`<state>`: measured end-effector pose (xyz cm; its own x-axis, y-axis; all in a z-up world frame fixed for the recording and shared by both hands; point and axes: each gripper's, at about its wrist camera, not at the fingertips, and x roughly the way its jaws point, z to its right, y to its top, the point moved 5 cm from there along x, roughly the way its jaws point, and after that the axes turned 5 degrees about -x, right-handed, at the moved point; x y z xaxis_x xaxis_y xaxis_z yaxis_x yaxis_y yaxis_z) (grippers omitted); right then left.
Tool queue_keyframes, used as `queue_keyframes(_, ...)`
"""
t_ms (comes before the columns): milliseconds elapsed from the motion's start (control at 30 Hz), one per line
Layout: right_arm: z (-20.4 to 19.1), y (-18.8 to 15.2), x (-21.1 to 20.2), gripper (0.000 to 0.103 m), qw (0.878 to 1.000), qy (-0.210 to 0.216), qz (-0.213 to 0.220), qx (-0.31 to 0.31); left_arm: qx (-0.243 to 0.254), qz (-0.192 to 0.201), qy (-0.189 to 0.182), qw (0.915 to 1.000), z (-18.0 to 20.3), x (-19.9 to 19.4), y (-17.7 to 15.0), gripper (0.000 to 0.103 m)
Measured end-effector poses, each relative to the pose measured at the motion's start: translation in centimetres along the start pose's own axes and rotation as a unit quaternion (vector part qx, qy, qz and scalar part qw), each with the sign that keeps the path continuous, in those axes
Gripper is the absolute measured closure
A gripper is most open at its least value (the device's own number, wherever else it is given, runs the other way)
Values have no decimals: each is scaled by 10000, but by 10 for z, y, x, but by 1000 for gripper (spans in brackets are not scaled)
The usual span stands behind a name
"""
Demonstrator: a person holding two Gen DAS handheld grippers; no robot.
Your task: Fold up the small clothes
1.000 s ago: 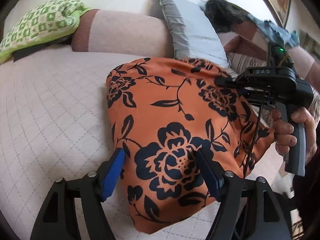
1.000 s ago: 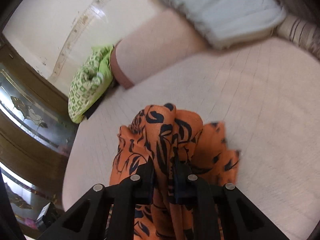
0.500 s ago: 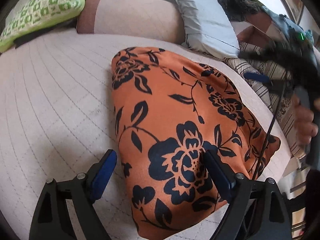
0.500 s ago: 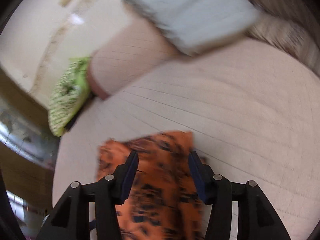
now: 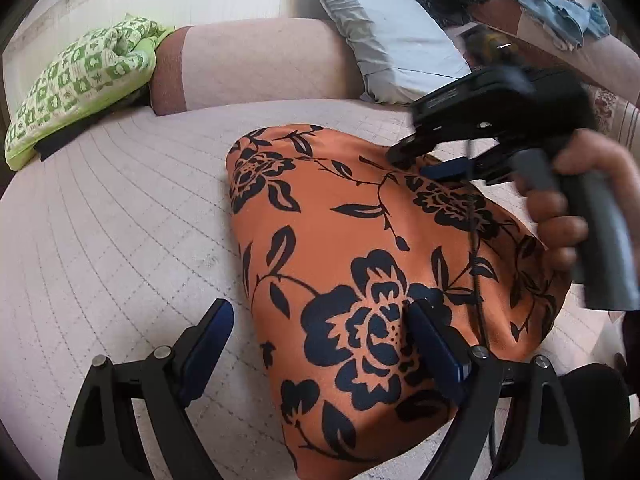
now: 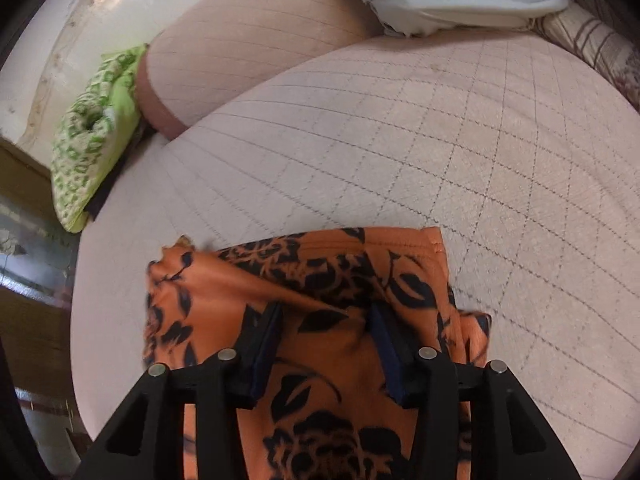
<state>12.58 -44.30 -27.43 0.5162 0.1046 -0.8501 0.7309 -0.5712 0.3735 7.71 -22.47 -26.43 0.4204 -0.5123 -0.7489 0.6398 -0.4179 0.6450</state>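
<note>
Orange floral garment (image 5: 360,264) lies folded on quilted bed (image 5: 120,220). Left gripper (image 5: 320,336) jaws spread wide, straddling its 7 o'clock edge, gripping nothing. Right gripper (image 6: 326,334) jaws closing, cloth between, pads not pressing.

Orange floral garment (image 5: 360,248) lying folded on the quilted bed (image 5: 120,220). Left gripper (image 5: 320,336), jaws wide, straddles its near left edge. Right gripper (image 5: 424,160), hand-held, hovers over the far right corner.

orange garment (image 5: 360,248) with black flowers lies folded, seemingly doubled, flat on the quilted bed (image 5: 120,220).
</note>
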Motion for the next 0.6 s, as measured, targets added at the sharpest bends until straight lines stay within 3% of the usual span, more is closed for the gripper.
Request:
queue_keyframes(133,11,-24,-40,52,9995,325,56,23,104,56,85,9999,6,2,1,13)
queue_keyframes(367,5,-82,-85,52,9981,285,104,-529,150,63,158,9997,9,1,-1,14)
queue_keyframes(467,16,-105,-79,52,9987,178,-57,-481,125,50,166,9998,6,2,-2,14)
queue_keyframes(600,36,-120,-48,49,9975,-398,-301,-500,166,70,229,9996,6,2,-3,13)
